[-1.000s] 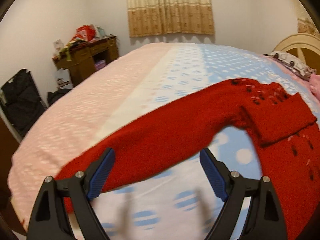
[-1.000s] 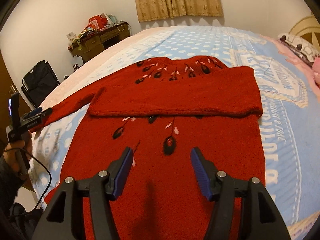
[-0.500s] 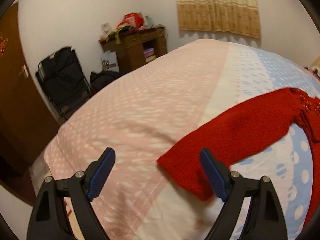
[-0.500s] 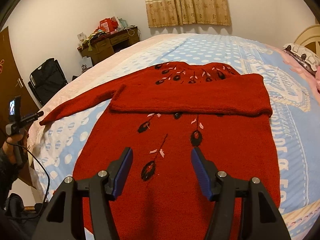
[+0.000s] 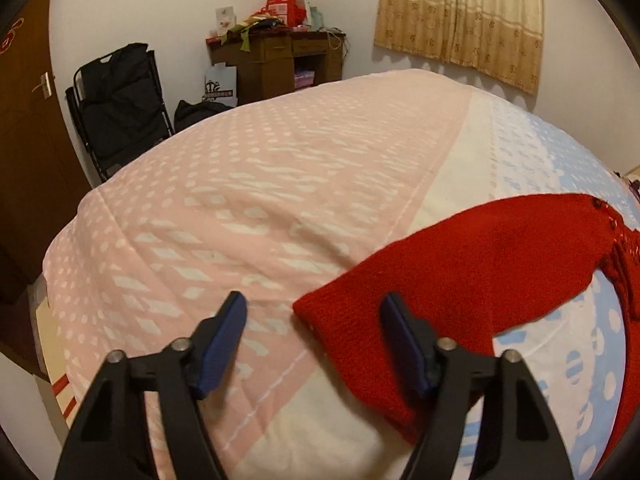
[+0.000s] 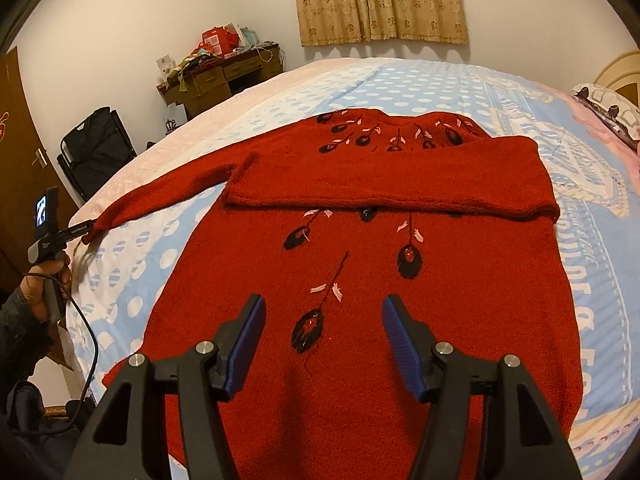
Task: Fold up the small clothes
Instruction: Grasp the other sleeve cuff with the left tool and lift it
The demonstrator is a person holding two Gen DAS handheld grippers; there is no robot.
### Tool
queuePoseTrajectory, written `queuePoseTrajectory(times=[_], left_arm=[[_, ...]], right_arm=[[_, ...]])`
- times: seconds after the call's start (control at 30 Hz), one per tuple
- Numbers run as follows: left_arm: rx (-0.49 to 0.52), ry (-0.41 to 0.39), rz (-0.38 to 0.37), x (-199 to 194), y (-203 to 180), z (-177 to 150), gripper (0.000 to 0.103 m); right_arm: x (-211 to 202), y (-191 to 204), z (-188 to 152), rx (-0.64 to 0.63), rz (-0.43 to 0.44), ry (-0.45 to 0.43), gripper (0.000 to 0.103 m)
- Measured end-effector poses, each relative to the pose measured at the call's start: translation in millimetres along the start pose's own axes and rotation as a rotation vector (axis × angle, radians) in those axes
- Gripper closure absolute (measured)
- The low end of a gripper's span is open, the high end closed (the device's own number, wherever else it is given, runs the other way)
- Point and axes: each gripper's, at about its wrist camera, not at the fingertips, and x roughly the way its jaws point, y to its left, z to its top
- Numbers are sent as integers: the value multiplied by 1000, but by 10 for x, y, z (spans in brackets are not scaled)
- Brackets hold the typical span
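A home bedroom — a wide bed [image 6: 460, 92] in a pink and blue dotted quilt spreads ahead of both grippers. Beyond it, curtains [image 6: 380, 0] hang on the far wall, a cluttered wooden desk [image 5: 276, 60] stands ahead to the left, and a pillow [image 6: 608, 100] lies far right — beside a cream headboard [image 6: 620, 72].

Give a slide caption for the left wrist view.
Open left tool poised at the cuff of the red sweater's outstretched sleeve on the pink-and-blue bedspread.

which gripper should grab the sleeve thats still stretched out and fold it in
Left. The left gripper is open right at the outstretched sleeve cuff, while the right gripper hovers open over the sweater body, far from that cuff.
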Motion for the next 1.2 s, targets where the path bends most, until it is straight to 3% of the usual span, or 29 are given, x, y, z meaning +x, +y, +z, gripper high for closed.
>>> queuePoseTrajectory(times=[0.07,0.13,0.23,0.4,0.67,1.0,1.2], left_arm=[[16,8,-33,-19,-41,18,87],[13,13,-54,-62,-48,46,91],[-19,10,-90,-149,-25,92,92],[-92,11,-232,-366,-52,275,92],[-107,-28,-408,-709,-368,627,92],[-66,-65,-650,-1173,-1164,1076,93],[-23,-64,-735,-1334,-1689,1232,93]], right_arm=[[10,-4,-3,4,-3,1,41],[12,-2,-7,3,-3,2,41],[12,-2,-4,5,-5,-1,41],[-17,-66,10,23,-6,-8,41],[-105,-169,52,44,-16,-28,41],[-302,-421,126,91,-42,-69,41],[-487,-702,188,151,-74,-111,41]])
